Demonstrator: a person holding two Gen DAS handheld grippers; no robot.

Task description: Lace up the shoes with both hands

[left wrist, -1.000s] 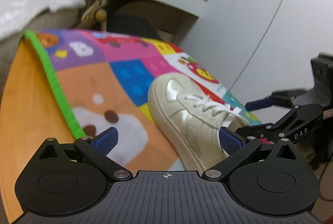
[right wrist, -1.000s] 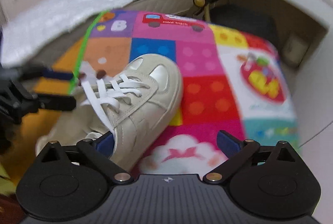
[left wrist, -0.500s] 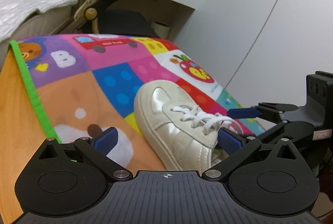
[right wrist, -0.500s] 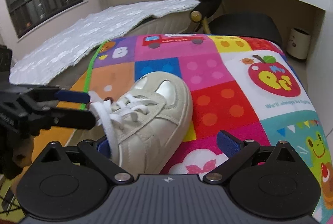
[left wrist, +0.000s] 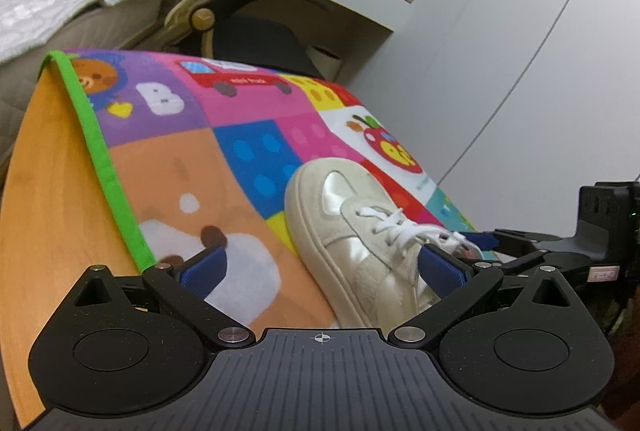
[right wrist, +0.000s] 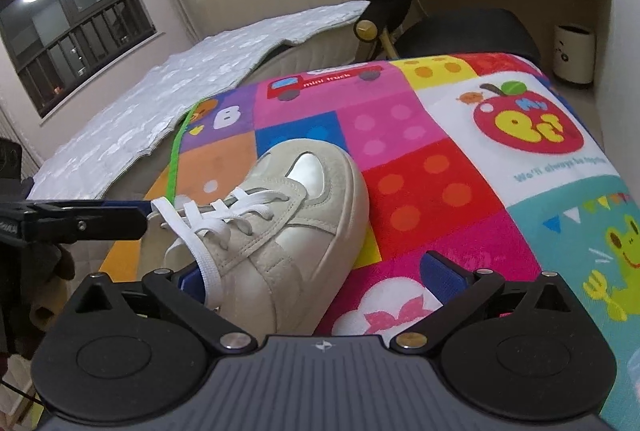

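Note:
A cream sneaker (left wrist: 352,231) with white laces (left wrist: 394,227) lies on a colourful play mat (left wrist: 260,151), toe pointing away. My left gripper (left wrist: 322,267) is open, and its right finger (left wrist: 440,269) rests against the shoe's laced side. In the right wrist view the sneaker (right wrist: 288,231) sits partly between the wide-open fingers of my right gripper (right wrist: 318,275). A loose lace (right wrist: 196,243) hangs down past its left finger (right wrist: 192,279). The left gripper's tip (right wrist: 120,223) reaches the lace from the left. The right gripper's tip (left wrist: 484,239) touches the lace area.
The mat covers a wooden table (left wrist: 48,191) whose bare edge shows at the left. A black office chair (right wrist: 460,27) stands behind the table, a bed with a grey cover (right wrist: 160,103) to the left, a small white bin (right wrist: 574,55) and white wall panels to the right.
Both grippers have closed in on the shoe's lace area from opposite sides, and the left gripper's tip now reaches the lace. Both jaws stayed open and the shoe has not moved.

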